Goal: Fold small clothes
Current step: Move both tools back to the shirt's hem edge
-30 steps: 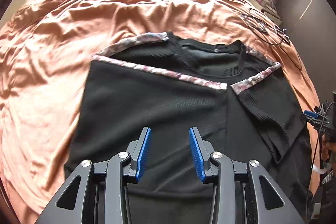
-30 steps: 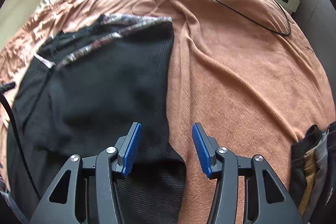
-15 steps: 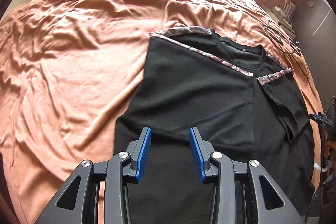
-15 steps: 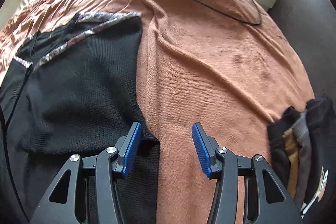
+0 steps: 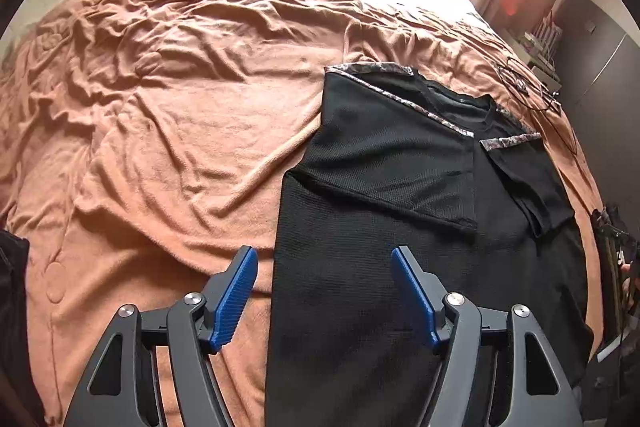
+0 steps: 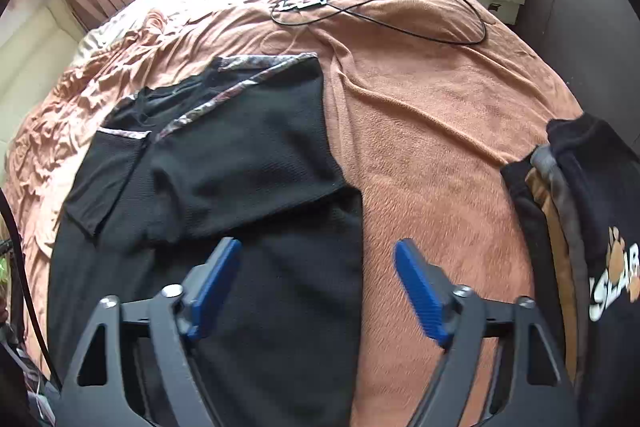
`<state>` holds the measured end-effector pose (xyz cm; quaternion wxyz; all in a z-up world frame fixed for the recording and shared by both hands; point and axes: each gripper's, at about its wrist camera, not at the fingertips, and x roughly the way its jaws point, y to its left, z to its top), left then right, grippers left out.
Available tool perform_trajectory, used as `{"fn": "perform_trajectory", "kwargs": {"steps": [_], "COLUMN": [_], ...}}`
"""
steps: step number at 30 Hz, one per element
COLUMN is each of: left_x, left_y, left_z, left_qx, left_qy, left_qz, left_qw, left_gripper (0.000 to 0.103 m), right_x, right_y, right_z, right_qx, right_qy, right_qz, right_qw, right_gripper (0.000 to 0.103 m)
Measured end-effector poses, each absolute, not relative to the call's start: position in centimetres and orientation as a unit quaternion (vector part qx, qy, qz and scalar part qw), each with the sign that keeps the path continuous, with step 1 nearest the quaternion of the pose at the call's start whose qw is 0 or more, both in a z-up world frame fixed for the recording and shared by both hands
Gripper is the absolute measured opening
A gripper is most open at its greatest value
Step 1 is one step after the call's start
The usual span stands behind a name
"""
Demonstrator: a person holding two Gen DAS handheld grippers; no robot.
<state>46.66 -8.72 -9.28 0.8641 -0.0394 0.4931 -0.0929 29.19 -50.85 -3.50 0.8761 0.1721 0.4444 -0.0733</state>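
Left wrist view: left gripper (image 5: 324, 287) wide open, empty, straddling left edge of black shirt (image 5: 400, 267) near hem. Shirt flat on orange blanket (image 5: 160, 147), both sleeves already folded inward so body makes a narrow strip, likely prep for a bottom-to-collar fold. Right wrist view: right gripper (image 6: 318, 281) also wide open, empty, straddling the shirt's (image 6: 260, 227) right edge. Matching spots on both edges suggest pinching hem corners together. Pile of clothes (image 6: 580, 227) parked at far right, well apart from shirt. Cables (image 6: 360, 3) near far end, out of the way.
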Motion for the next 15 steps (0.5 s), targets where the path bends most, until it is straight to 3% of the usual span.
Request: {"fn": "perform_trajectory", "kwargs": {"steps": [2, 5, 15], "left_x": [45.4, 43.5, 36.6], "left_y": [-8.2, -7.5, -5.6], "left_z": [-8.9, -8.4, -8.7], "left_qx": [-0.042, -0.044, -0.061], "left_qy": [0.490, 0.483, 0.474], "left_qz": [-0.094, -0.095, -0.091], "left_qw": [0.866, 0.869, 0.874], "left_gripper": [0.083, 0.090, 0.093], "right_x": [27.7, 24.9, 16.2], "right_y": [-50.4, -49.8, -48.4], "right_z": [-2.8, -1.8, -0.4], "right_qx": [0.174, 0.181, 0.184], "right_qy": [0.435, 0.420, 0.396], "right_qz": [-0.071, -0.056, -0.053], "right_qw": [0.880, 0.887, 0.898], "right_gripper": [0.091, 0.103, 0.103]}}
